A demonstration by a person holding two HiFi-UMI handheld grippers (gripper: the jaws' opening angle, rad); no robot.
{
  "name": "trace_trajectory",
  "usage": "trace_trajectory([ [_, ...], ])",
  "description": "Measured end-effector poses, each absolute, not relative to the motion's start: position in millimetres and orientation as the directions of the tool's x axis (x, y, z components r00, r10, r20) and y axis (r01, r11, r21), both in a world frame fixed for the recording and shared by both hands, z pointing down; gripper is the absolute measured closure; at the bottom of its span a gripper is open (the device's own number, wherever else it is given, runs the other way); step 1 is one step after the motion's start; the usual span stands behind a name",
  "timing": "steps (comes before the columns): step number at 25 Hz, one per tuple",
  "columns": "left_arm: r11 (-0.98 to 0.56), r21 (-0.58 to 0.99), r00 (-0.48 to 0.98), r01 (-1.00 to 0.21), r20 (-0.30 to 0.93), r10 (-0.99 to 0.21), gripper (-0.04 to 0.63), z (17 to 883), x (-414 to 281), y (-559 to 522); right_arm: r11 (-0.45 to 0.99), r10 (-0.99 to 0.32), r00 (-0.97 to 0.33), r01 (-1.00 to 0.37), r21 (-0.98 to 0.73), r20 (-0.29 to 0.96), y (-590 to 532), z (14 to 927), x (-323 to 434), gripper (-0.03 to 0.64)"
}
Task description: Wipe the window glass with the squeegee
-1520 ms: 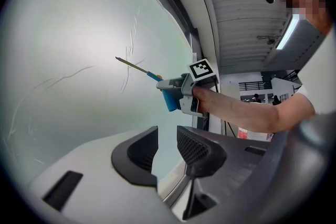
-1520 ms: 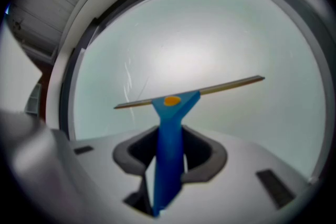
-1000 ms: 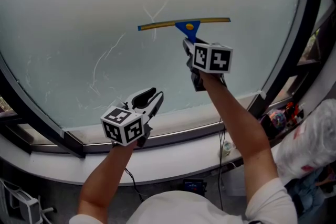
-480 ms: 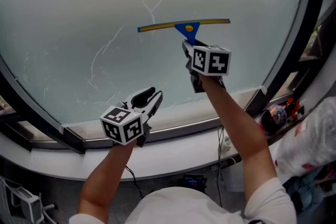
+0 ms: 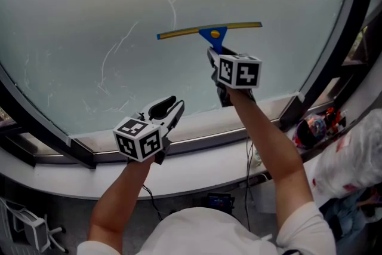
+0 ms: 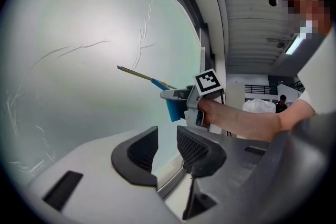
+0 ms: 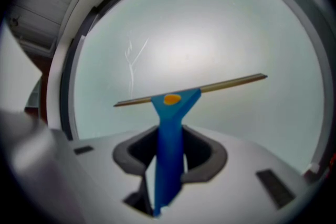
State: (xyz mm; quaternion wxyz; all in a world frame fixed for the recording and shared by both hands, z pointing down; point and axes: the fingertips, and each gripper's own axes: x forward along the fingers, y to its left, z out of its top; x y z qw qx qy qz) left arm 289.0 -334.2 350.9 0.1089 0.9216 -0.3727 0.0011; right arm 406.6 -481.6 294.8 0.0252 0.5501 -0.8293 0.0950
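- Pale green window glass (image 5: 89, 3) fills my head view. On its left half I see thin curling streaks (image 5: 116, 60), left of the blade and partly above it.
- Low down, the left gripper (image 5: 170, 109) hangs just above the white sill (image 5: 197, 131). Its jaws stand apart with nothing between them. It sits below and to the left of the tool, well apart from it, so I judge it has no part in this stroke.
- At centre is the squeegee (image 5: 210, 30). Its blade looks to be laid against the pane, with its long axis running side to side, nearly level, the right end a touch higher. The blue handle drops straight down from the blade's middle.
- That handle runs into the right gripper (image 5: 215, 60), whose jaws are clamped on it from both sides. The blade lies straight out beyond these jaws, square across their line.
- This crosswise setting is what my next move turns on. I reckon it is a pull down towards the sill, across the blade's length, with both ends kept on the pane.
- Far right, the dark window frame (image 5: 334, 39) stands near the blade's right end but apart from it.
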Motion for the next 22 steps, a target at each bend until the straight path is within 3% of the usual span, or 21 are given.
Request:
trace_trajectory([
  [22, -0.669, 0.248, 0.710, -0.700, 0.142, -0.690, 0.462, 389, 286, -332, 0.374, -0.890, -0.401, -0.914, -0.157, 0.218, -478, 359, 405, 0.472],
])
